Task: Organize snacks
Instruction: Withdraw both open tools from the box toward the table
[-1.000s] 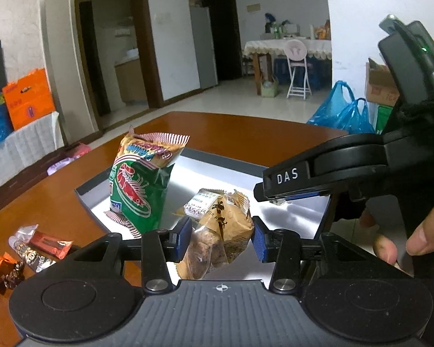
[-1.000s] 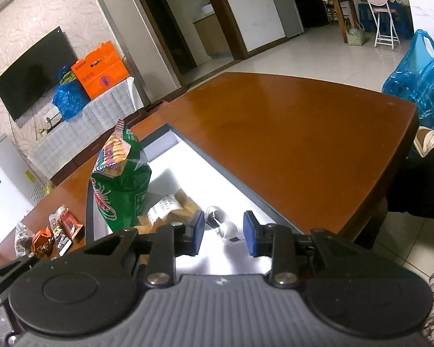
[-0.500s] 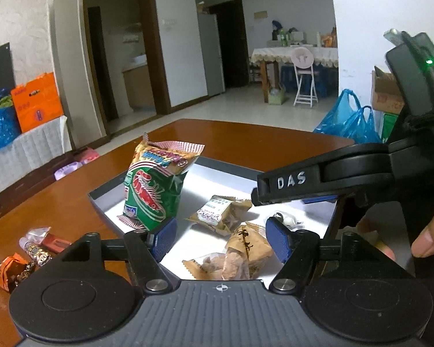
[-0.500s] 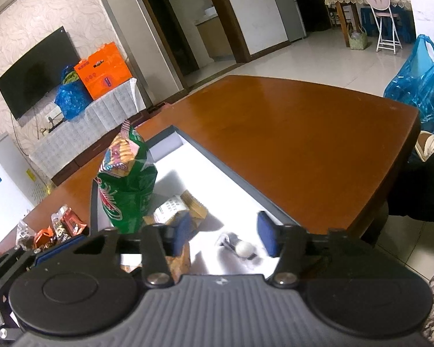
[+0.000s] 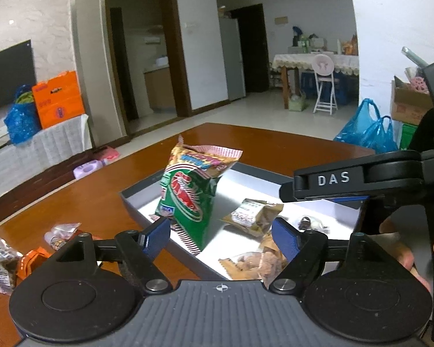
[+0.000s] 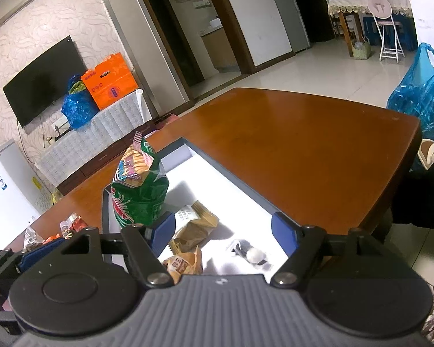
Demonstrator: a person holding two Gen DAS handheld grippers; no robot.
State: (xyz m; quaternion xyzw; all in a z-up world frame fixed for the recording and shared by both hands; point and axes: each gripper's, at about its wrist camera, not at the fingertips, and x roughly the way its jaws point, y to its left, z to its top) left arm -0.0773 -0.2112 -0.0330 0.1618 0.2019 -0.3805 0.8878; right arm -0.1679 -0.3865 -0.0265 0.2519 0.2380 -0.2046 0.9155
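A grey tray (image 5: 136, 202) (image 6: 234, 177) lies on the brown table. In it a green snack bag (image 5: 189, 199) (image 6: 140, 190) stands upright. A tan packet with a white label (image 5: 253, 212) (image 6: 195, 221), a brown pastry packet (image 5: 256, 261) (image 6: 183, 263) and a small clear-wrapped candy (image 5: 309, 222) (image 6: 250, 253) lie beside it. My left gripper (image 5: 221, 238) is open and empty above the tray's near edge. My right gripper (image 6: 222, 232) is open and empty above the candy; it also shows in the left wrist view (image 5: 347, 179).
Several small wrapped snacks (image 5: 29, 254) (image 6: 69, 227) lie on the table left of the tray. The table edge (image 6: 402, 173) runs along the right, with blue plastic bags (image 6: 422, 92) on the floor beyond. A person's hand (image 5: 405, 243) holds the right gripper.
My left gripper let go of the brown pastry packet, which now lies in the tray, and opened wide. My right gripper also opened, leaving the small candy in the tray. Both pulled back slightly.
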